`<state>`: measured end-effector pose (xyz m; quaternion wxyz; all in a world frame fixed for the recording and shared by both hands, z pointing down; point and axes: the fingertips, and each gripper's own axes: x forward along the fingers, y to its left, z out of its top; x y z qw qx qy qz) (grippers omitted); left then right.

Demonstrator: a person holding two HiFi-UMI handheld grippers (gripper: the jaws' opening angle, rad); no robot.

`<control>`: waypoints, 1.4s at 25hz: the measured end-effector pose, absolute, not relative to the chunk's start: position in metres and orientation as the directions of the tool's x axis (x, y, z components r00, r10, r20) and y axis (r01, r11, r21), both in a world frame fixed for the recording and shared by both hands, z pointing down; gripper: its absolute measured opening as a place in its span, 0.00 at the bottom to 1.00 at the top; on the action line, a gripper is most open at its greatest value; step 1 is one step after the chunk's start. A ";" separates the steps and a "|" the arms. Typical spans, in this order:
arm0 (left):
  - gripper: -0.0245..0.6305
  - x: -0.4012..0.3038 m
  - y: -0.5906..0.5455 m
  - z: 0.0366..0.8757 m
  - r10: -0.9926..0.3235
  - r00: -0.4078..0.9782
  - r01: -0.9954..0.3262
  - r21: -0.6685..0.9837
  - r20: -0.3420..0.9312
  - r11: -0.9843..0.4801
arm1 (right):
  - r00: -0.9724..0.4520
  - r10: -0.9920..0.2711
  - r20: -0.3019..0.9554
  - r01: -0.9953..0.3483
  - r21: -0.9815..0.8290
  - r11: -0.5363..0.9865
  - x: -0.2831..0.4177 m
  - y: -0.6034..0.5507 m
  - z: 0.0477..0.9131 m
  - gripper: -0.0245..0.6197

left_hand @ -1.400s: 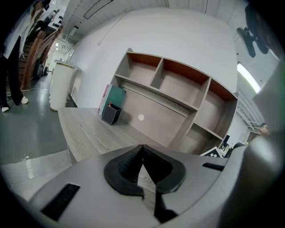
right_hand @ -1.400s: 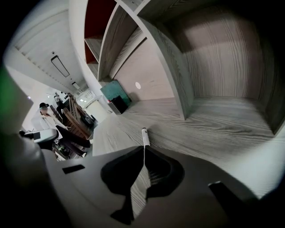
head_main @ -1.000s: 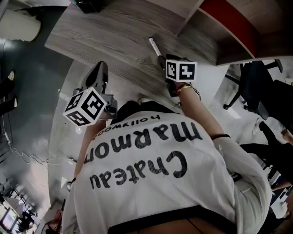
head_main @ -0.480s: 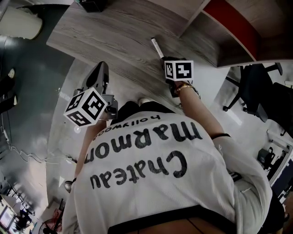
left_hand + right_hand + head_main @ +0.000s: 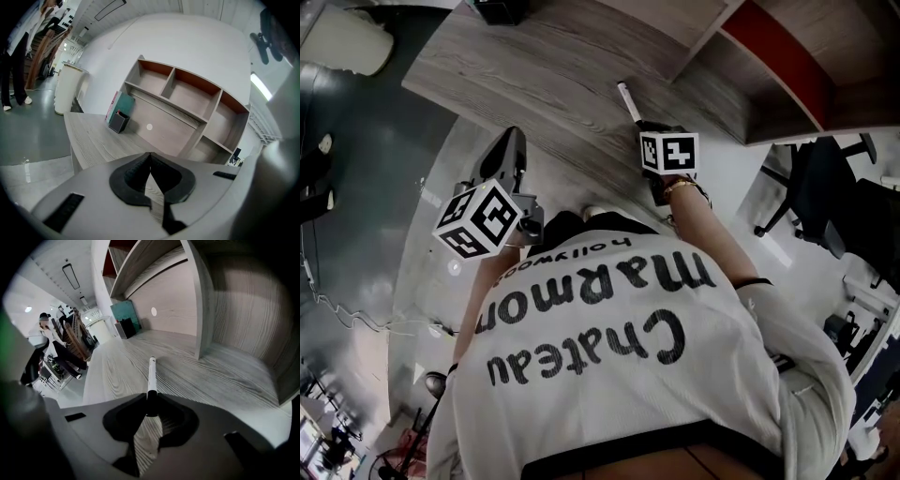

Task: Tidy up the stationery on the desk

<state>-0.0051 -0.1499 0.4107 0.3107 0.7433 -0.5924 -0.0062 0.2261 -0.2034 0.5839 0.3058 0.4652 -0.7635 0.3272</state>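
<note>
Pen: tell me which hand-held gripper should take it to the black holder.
Right. The right hand-held gripper is shut on the pen, clamping its dark end. The left hand-held gripper is shut on nothing and sits back off the edge of the desk.

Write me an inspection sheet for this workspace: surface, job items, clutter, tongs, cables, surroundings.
Surface: grey wood-grain desk, mostly bare, with an open shelf unit at its back.
Job's things: white pen with a dark end, pointing away over the desk; black pen holder at the far back, beside a teal book.
Clutter: nothing seen.
Grippers: right tongs shut on the pen; left tongs shut with nothing between them, near the desk's front edge.
Cables: none on the desk; a thin cable lies on the floor.
Surroundings: office chairs, a white bin, people standing far off.
</note>
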 end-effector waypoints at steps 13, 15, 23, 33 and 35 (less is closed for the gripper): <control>0.06 0.000 -0.149 0.397 -0.893 0.317 -0.876 0.460 0.319 -0.147 | -0.471 -0.614 0.633 -0.879 -0.282 0.384 0.222 -0.217 0.516 0.16; 0.06 0.001 -0.148 0.392 -0.895 0.319 -0.878 0.454 0.311 -0.155 | -0.492 -0.629 0.602 -0.869 -0.299 0.393 0.219 -0.217 0.502 0.16; 0.06 -0.012 -0.140 0.371 -0.915 0.293 -0.894 0.418 0.278 -0.159 | -0.581 -0.666 0.468 -0.813 -0.346 0.467 0.195 -0.217 0.444 0.16; 0.06 -0.031 -0.137 0.370 -0.924 0.277 -0.893 0.426 0.264 -0.145 | -0.624 -0.669 0.405 -0.780 -0.376 0.500 0.170 -0.215 0.418 0.16; 0.06 -0.035 -0.143 0.373 -0.923 0.281 -0.888 0.436 0.264 -0.146 | -0.619 -0.671 0.408 -0.783 -0.377 0.494 0.167 -0.220 0.418 0.16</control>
